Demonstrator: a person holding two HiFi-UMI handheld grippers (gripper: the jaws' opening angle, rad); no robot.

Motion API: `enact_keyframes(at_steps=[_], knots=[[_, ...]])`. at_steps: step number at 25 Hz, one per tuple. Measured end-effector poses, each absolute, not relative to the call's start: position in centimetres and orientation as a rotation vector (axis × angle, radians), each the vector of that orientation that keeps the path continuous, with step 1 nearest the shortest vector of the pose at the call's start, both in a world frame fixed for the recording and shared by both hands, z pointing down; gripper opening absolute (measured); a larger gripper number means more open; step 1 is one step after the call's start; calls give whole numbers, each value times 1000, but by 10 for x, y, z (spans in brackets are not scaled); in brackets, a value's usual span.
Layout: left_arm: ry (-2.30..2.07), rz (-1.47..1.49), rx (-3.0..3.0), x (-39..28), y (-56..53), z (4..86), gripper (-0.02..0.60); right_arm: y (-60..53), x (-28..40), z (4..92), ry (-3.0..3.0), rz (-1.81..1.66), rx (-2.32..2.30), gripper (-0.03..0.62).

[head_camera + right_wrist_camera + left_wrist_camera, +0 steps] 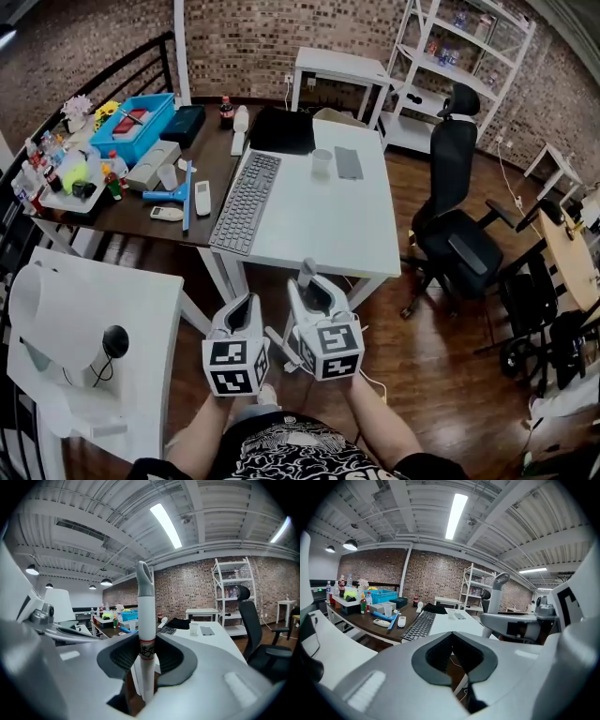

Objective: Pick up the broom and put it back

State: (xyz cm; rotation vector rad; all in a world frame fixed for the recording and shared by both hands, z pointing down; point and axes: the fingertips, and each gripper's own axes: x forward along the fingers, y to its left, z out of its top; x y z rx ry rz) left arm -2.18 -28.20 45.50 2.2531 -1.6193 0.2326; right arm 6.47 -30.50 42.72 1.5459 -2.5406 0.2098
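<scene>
My right tongs [146, 652] grip the white broom handle [145, 606], upright at the near edge of the white counter [319, 234] (the pick-up looks done, the putting back is yet to do) while my left tongs [452, 637] are closed on nothing.

Brick walls [244, 37], wooden floor [441, 361]

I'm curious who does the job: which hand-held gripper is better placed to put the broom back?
Right. The right hand-held gripper clamps the white broom handle upright. The left hand-held gripper is shut on nothing.
</scene>
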Motion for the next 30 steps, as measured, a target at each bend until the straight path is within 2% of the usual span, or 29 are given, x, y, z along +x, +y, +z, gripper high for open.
enact_keyframes(at_steps=[30], knots=[[-1563,369,2239,-66,-349,495,6,-397,24,553,-2361,400,1500,98]])
